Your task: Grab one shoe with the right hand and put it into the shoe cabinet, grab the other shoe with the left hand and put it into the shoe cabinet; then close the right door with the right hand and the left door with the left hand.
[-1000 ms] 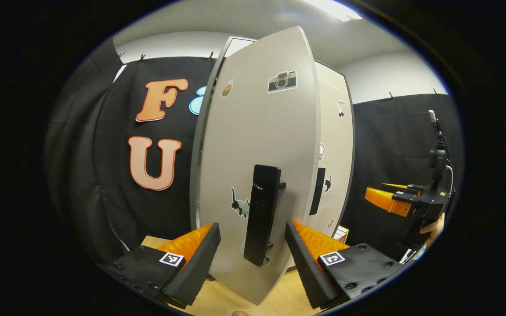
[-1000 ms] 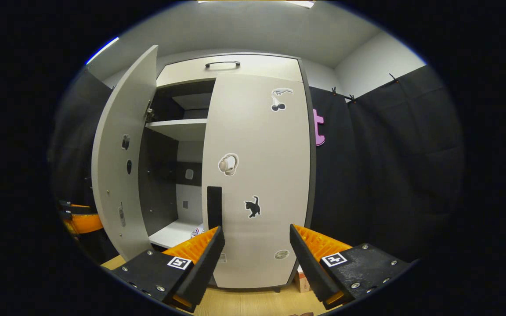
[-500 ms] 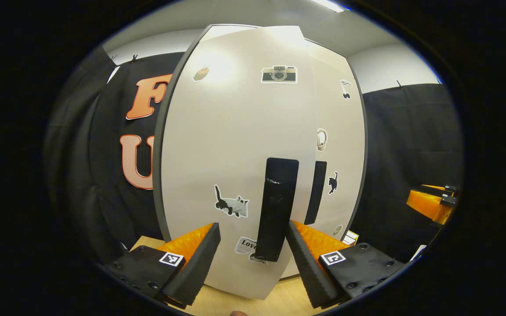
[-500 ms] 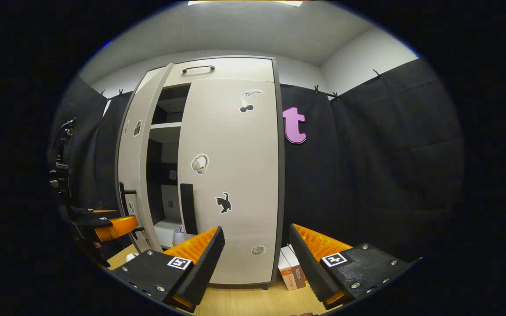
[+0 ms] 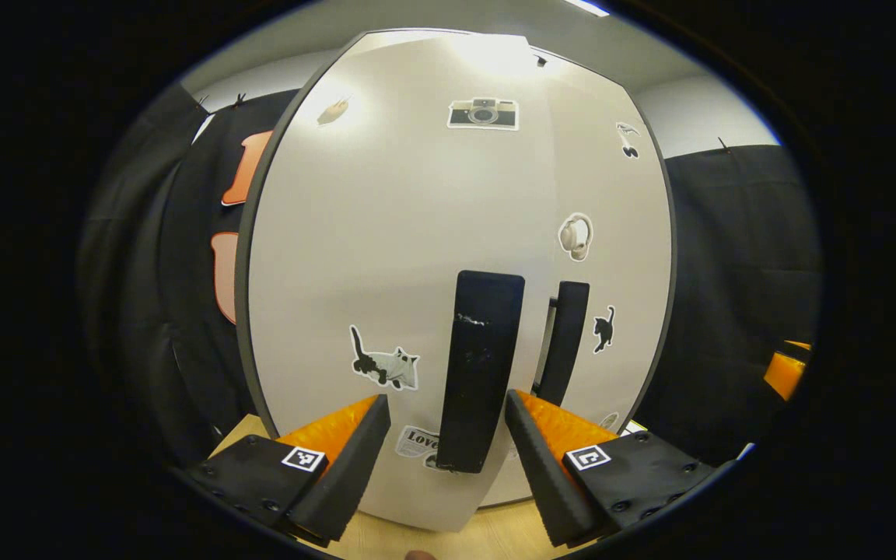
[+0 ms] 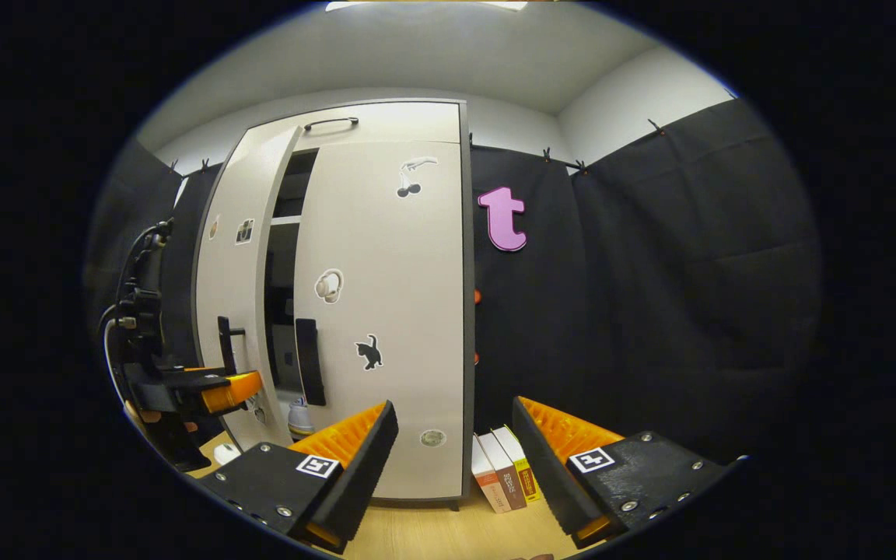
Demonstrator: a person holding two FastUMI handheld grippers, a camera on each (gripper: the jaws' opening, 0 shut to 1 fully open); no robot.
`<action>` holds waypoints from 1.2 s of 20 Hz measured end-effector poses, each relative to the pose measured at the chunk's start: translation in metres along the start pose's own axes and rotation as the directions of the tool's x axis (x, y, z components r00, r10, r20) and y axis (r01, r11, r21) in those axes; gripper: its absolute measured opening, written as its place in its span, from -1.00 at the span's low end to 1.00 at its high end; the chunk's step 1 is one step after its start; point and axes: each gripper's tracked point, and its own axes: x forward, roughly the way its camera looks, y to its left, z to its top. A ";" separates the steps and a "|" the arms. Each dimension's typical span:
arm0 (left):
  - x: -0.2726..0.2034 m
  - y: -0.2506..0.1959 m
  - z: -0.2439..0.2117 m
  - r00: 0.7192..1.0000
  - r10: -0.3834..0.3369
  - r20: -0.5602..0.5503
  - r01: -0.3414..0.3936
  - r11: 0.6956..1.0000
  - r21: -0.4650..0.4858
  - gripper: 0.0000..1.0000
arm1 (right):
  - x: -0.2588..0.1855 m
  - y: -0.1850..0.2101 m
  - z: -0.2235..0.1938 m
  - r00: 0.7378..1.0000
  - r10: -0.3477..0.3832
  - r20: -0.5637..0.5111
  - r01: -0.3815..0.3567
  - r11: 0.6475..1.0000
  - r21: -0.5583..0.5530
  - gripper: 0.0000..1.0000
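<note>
Two tools work at a tall pale grey shoe cabinet (image 6: 386, 311) in a black-draped booth. Seen in the left gripper view, the left tool (image 5: 446, 435) has its fingers spread apart, with the long black bar handle (image 5: 479, 369) of the cabinet's left door (image 5: 386, 257) standing between them; whether either finger touches the handle cannot be told. That door carries stickers of a camera (image 5: 483, 113), a grey-and-black cat (image 5: 383, 365) and a scrap of newsprint (image 5: 417, 442). Just right of it is the right door (image 5: 611, 257) with its own black handle (image 5: 565, 342), a headphones sticker (image 5: 575, 236) and a small black cat sticker (image 5: 603, 329).

From the right gripper view, the right tool (image 6: 454, 439) hangs with fingers apart and nothing between them, well back from the cabinet above the light wooden tabletop (image 6: 432, 533). The right door lies flat against the cabinet front, while the left door stands slightly ajar, leaving a narrow dark gap through which a shelf edge shows. One white shoe (image 6: 300, 416) sits low inside that gap; the second shoe cannot be made out. At far left of this view the left tool and the hand (image 6: 156, 416) holding it are against the ajar door beside its handle. Three upright books (image 6: 501, 470) lean at the cabinet's right foot.
</note>
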 end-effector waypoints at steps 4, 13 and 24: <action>0.012 0.001 0.004 0.999 0.047 0.010 -0.047 0.998 0.039 0.94 | 0.005 -0.006 0.001 1.000 0.009 -0.003 -0.009 1.000 -0.005 0.83; 0.017 0.002 0.006 0.996 0.090 -0.007 -0.090 0.995 0.041 0.94 | 0.015 -0.014 0.001 0.999 0.028 -0.020 -0.028 1.000 -0.010 0.83; -0.144 0.056 0.105 0.987 0.113 0.112 -0.112 0.994 -0.008 0.93 | 0.015 -0.002 0.050 0.995 0.100 0.023 -0.099 0.995 -0.032 0.83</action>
